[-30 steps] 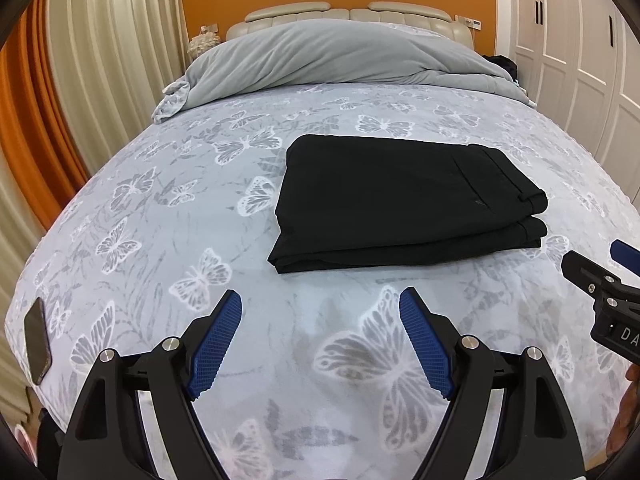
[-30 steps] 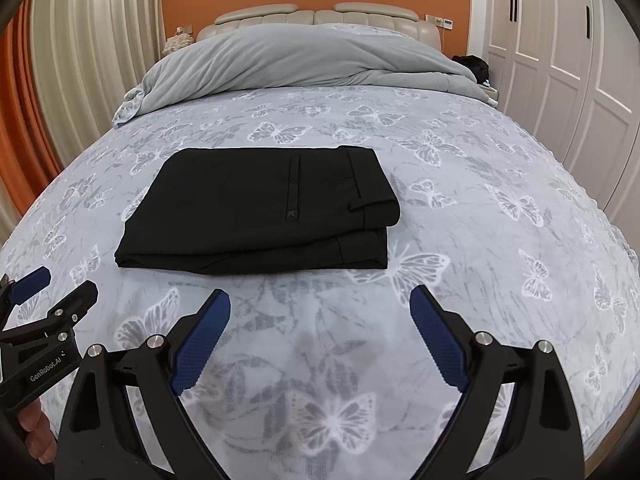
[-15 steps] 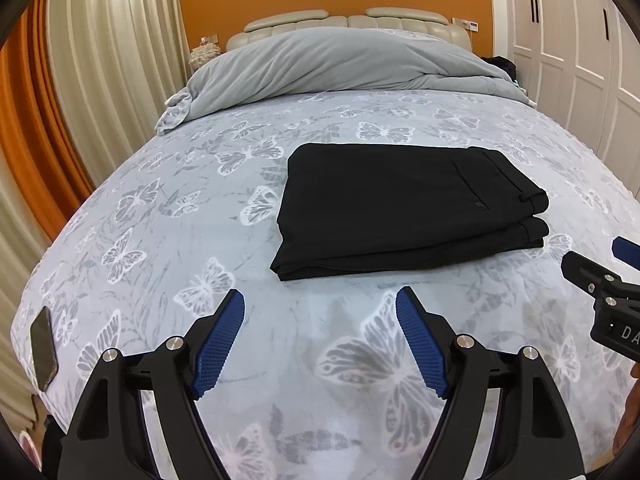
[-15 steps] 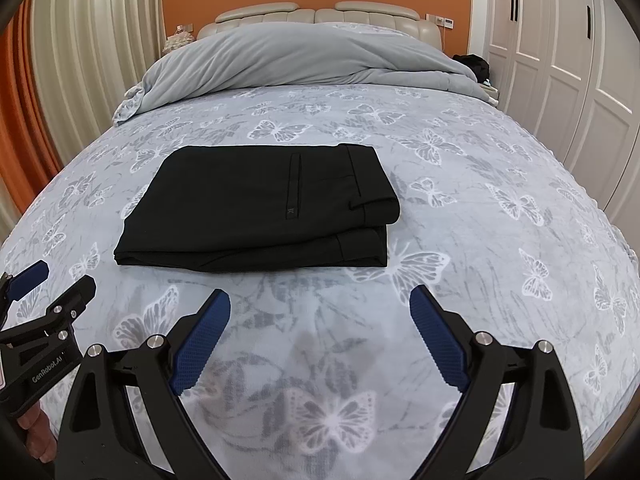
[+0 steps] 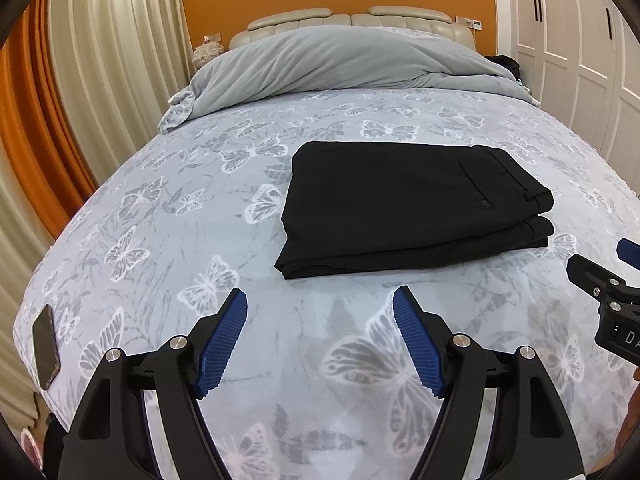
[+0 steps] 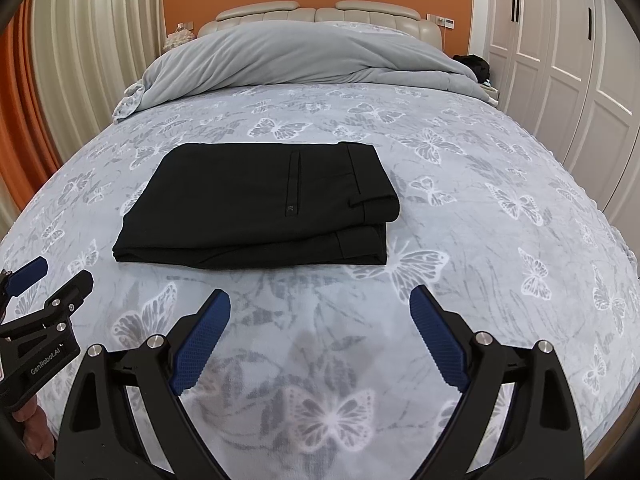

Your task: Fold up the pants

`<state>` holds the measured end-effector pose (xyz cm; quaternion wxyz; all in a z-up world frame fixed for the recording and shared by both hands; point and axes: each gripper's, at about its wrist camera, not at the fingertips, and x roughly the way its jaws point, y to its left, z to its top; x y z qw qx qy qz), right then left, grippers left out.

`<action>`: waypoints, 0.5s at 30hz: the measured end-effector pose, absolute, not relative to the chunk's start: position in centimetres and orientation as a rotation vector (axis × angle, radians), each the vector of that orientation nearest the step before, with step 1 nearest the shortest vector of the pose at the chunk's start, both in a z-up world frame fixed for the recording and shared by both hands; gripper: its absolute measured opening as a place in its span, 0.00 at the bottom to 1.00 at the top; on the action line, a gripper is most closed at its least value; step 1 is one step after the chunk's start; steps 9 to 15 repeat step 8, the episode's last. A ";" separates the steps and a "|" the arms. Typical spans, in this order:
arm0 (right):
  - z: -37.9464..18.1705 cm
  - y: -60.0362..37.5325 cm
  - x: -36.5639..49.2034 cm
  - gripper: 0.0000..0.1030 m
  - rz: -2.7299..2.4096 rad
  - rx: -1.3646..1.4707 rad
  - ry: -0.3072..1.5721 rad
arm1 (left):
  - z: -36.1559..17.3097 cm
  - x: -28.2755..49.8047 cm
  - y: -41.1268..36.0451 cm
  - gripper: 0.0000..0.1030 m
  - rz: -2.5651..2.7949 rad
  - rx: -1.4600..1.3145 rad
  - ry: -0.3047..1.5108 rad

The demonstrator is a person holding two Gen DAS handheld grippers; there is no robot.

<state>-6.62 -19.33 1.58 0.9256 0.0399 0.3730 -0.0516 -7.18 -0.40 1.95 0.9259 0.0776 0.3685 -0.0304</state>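
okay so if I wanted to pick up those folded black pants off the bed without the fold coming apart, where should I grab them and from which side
Probably the near long edge of the folded black pants, coming in low from the foot of the bed. The layers stack flush there and face both open grippers, the left gripper and the right gripper. Pinch the whole stack near each end; the waistband end, on the right, looks thickest.

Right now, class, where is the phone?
In the left wrist view, the phone lies at the bed's near left edge, by the curtains, far left of the pants.
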 end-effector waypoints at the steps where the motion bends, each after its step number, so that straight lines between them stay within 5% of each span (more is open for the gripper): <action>1: 1.5 -19.5 -6.7 0.86 -0.105 0.081 0.765 | 1.9 -7.1 -0.4 0.70 -0.061 0.165 0.757; 15: 1.3 -20.5 -7.1 0.90 -0.103 0.071 0.759 | 1.6 -6.9 -0.5 0.70 -0.081 0.159 0.781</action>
